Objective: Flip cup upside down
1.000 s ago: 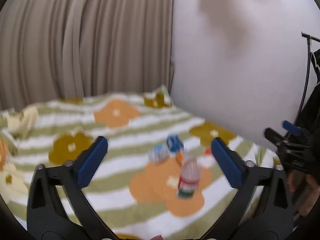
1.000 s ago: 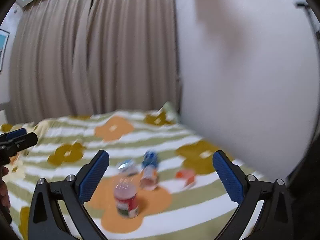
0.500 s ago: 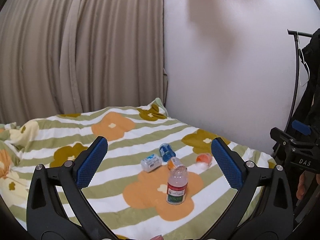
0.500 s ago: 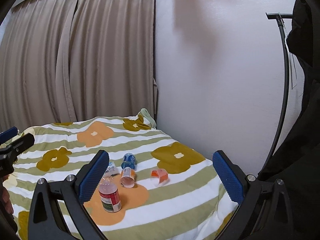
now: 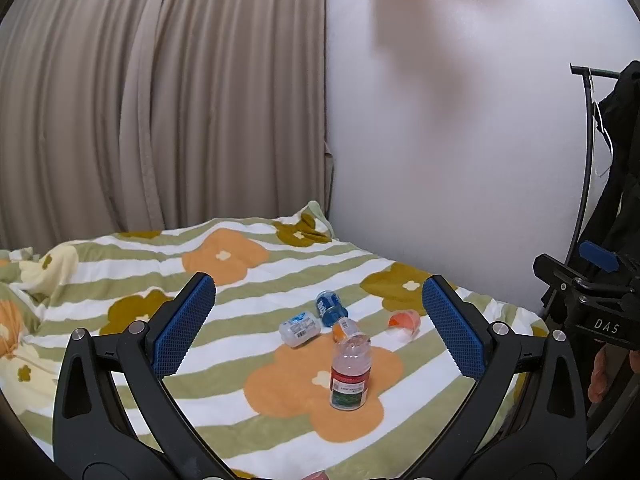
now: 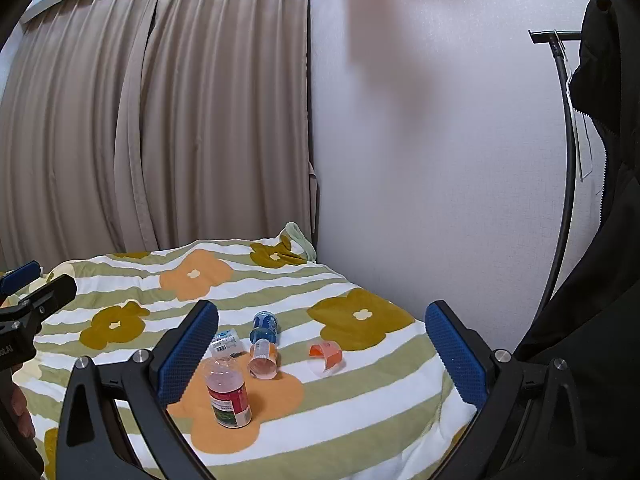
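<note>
The left gripper is seen with its blue-padded fingers spread wide and nothing held between them; the right gripper is likewise spread wide and empty. The cup, a clear one with an orange band, is found lying on its side on the flowered bedspread, right of centre in the left wrist view, just inside the right finger. In the right wrist view the cup is seen near the middle of the lower half of the frame, between the two fingers but farther off on the bed. Left of it, apart from it, an orange-labelled bottle and a blue bottle are laid on their sides, with a white bottle partly hidden behind the left finger. A red-labelled bottle is stood upright nearer the camera. Curtains fill the upper left of the frame, and a white wall the upper right.
</note>
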The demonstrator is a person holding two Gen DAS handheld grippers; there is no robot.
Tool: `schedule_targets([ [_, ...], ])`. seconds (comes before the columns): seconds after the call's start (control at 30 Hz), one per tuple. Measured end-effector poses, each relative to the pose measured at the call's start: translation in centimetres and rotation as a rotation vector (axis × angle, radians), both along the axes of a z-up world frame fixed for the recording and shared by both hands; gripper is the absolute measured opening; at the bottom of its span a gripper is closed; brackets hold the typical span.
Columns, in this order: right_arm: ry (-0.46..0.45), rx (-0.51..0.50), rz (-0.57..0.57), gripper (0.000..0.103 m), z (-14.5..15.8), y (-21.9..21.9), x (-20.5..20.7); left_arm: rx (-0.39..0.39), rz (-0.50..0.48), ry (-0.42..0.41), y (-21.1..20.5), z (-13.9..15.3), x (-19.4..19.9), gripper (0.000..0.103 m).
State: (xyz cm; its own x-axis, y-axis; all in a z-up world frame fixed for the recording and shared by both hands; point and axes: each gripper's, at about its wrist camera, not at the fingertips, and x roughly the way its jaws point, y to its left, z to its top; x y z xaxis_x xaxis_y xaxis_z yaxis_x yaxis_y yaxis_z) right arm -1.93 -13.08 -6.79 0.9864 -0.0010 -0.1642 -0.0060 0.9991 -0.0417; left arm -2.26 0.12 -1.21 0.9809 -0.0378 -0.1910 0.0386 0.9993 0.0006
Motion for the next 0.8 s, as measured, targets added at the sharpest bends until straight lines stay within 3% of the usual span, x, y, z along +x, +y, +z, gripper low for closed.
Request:
schedule_targets([
  [0.8, 0.002, -0.001, 0.001, 0.103, 0.07, 0.25, -0.15, 0.009, -0.008, -0.001, -0.2, 0.07, 0.1, 0.103],
])
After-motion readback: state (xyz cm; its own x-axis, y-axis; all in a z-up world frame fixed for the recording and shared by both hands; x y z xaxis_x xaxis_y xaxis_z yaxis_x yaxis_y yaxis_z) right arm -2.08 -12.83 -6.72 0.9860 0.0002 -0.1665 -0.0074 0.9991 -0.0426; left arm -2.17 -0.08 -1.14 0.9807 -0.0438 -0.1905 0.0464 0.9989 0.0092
